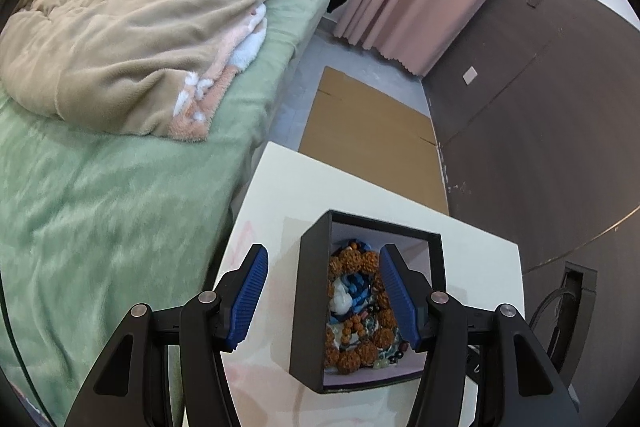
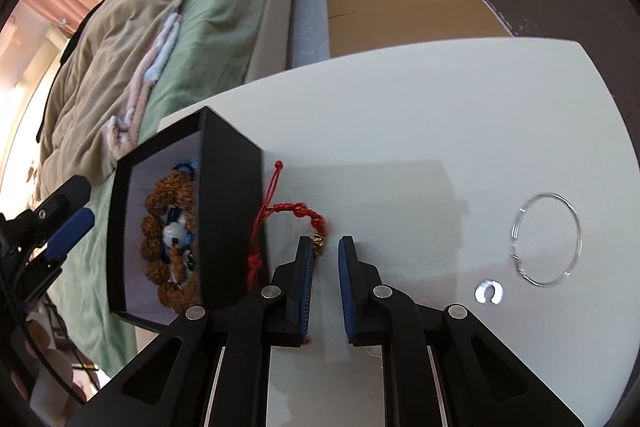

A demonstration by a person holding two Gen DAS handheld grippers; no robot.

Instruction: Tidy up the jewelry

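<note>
The black rectangular cardboard box [image 1: 372, 303] stands on the white worktop [image 2: 420, 131] near its bed-side edge and already contains brown rough-bead bracelets [image 1: 356, 311] with blue and white pieces. The left tool [image 1: 320, 297] is wide open and holds nothing; its blue ribbed pads straddle the left wall of the box, one outside and one over the contents. The right tool [image 2: 325, 247] is partly open and empty, poised low over the worktop at the red bead-and-cord bracelet [image 2: 296, 219], which lies just beside the right outer wall of the box. The gold charm of that bracelet sits near the left pad tip. A clear thin plastic bangle [image 2: 547, 239] and a small silver open ring [image 2: 489, 293] lie well apart to the right. Risk: closing on the charm or a single bead may let the bracelet slip out, because round beads offer little purchase. Risk: the trailing red cord may snag on the box wall during transfer and shift the box, unless the left tool steadies it.
</note>
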